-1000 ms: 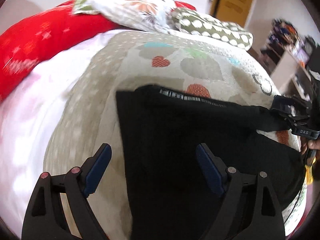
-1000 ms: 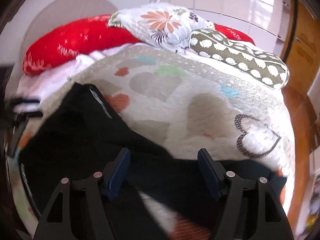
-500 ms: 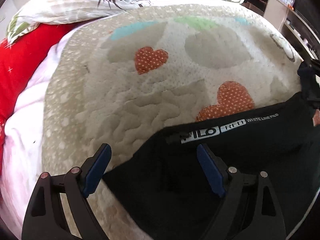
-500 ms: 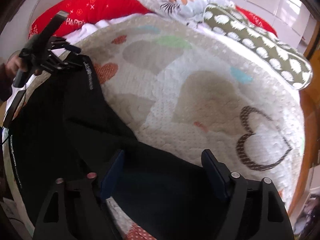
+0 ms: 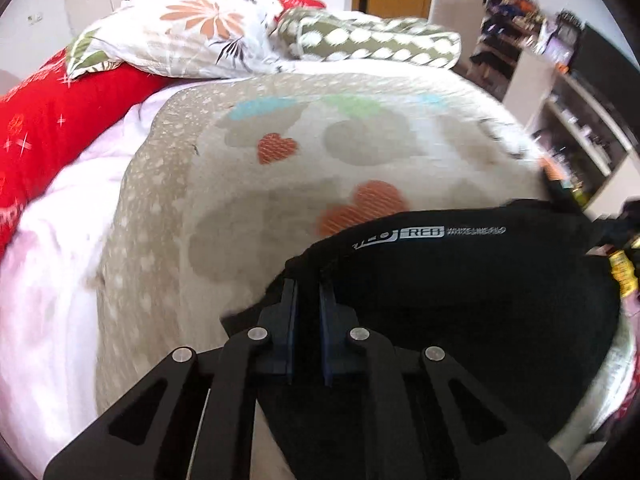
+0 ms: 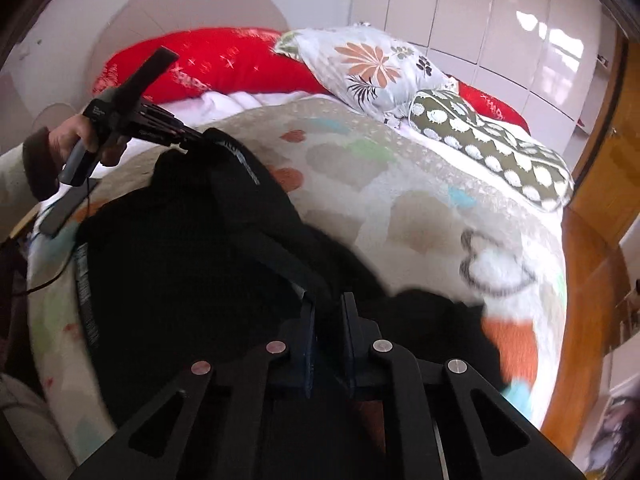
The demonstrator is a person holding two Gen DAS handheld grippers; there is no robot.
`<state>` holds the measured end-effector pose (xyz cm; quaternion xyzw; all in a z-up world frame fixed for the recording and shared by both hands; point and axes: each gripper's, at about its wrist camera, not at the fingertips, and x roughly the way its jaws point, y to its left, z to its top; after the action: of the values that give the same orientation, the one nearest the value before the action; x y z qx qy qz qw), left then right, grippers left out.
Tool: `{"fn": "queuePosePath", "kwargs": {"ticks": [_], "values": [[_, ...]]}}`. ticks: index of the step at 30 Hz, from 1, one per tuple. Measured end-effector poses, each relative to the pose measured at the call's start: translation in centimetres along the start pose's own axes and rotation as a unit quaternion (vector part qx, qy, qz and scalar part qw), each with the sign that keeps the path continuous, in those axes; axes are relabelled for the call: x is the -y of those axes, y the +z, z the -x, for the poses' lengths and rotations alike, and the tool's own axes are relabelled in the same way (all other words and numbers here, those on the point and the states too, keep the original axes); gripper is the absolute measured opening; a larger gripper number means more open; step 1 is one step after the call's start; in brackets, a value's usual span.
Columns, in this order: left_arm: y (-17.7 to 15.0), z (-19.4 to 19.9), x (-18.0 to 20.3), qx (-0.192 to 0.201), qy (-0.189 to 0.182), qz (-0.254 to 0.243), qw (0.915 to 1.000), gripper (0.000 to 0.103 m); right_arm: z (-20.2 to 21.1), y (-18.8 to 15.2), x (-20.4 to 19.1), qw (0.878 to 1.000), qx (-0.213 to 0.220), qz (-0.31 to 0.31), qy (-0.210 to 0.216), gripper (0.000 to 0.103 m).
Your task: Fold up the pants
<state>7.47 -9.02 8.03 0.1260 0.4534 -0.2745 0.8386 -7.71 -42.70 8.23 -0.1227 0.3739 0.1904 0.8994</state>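
Pants: black, one pair, lying on the quilt at the near edge of the bed, waistband with white lettering turned toward the pillows. Left tool: closed, fingers pinched on a corner of the pants at the waistband end; hold judged to serve as one anchor of a two-point lift, so the cloth can be carried over as a flat layer, not a bunch. Right tool: closed, clamped on a fold of the pants at the opposite end; a taut ridge of cloth runs from it toward the left tool, seen in the right view held by a hand, which suggests tension between the two holds. Step judged: start of a fold, cloth gripped and partly raised, not yet laid over. Room: beyond the pants the quilt is bare up to the pillows, giving wide space for laying the cloth down. Edges: floral pillow and spotted pillow bound the far side of the quilt; red bolster and white sheet lie left of the pants; bed edge, wooden floor and shelves lie right of the pants. Risk judged: cloth near the bed edge may slide off if tension drops.
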Motion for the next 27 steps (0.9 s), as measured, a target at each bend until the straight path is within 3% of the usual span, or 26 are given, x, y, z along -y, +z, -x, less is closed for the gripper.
{"fn": "queuePosePath", "kwargs": {"ticks": [5,7,9,11,12,15,18,19,20,22,24,27], "values": [[-4.9,3.8,3.2,-0.001,-0.021,0.013,0.9997,0.007,-0.8,-6.3,-2.1,0.997,-0.076,-0.021,0.012,0.013],[-6.5,4.8,4.1,0.000,-0.028,0.029,0.9992,0.007,-0.3,-7.2,-1.9,0.995,-0.082,-0.057,0.024,0.014],[-7.7,5.3,4.7,0.002,-0.030,0.036,0.9989,0.007,1.2,-7.1,-1.4,0.992,-0.045,-0.101,0.058,0.020],[-8.6,5.1,5.0,0.001,-0.020,0.040,0.9990,0.007,2.9,-6.3,-1.2,0.988,0.021,-0.129,0.081,0.064],[-8.9,5.0,4.9,0.000,-0.021,0.046,0.9987,0.007,3.2,-5.5,-1.3,0.987,0.049,-0.131,0.078,0.070],[-9.3,4.5,4.6,0.000,-0.025,0.061,0.9978,0.007,1.6,-2.8,-2.2,0.990,0.072,-0.096,0.070,0.071],[-9.3,4.4,4.5,0.001,-0.023,0.066,0.9975,0.007,-2.5,-0.4,-3.0,0.994,0.053,-0.056,0.073,0.068],[-9.2,4.5,4.6,0.000,-0.021,0.063,0.9978,0.007,-3.7,0.1,-3.2,0.995,0.044,-0.044,0.074,0.062],[-9.2,4.5,4.6,0.000,-0.020,0.062,0.9979,0.007,-5.7,0.5,-3.5,0.997,0.027,-0.023,0.063,0.036],[-9.1,4.6,4.3,-0.001,-0.024,0.068,0.9974,0.007,-8.3,0.5,-3.5,0.998,-0.024,-0.015,0.053,0.005],[-9.2,5.1,4.1,0.004,-0.021,0.068,0.9975,0.007,-7.9,0.7,-3.7,0.997,-0.026,-0.031,0.063,0.005],[-10.2,6.7,3.8,0.017,-0.026,0.076,0.9966,0.007,-2.0,0.1,-5.7,0.996,0.027,-0.011,0.080,0.005]]}}
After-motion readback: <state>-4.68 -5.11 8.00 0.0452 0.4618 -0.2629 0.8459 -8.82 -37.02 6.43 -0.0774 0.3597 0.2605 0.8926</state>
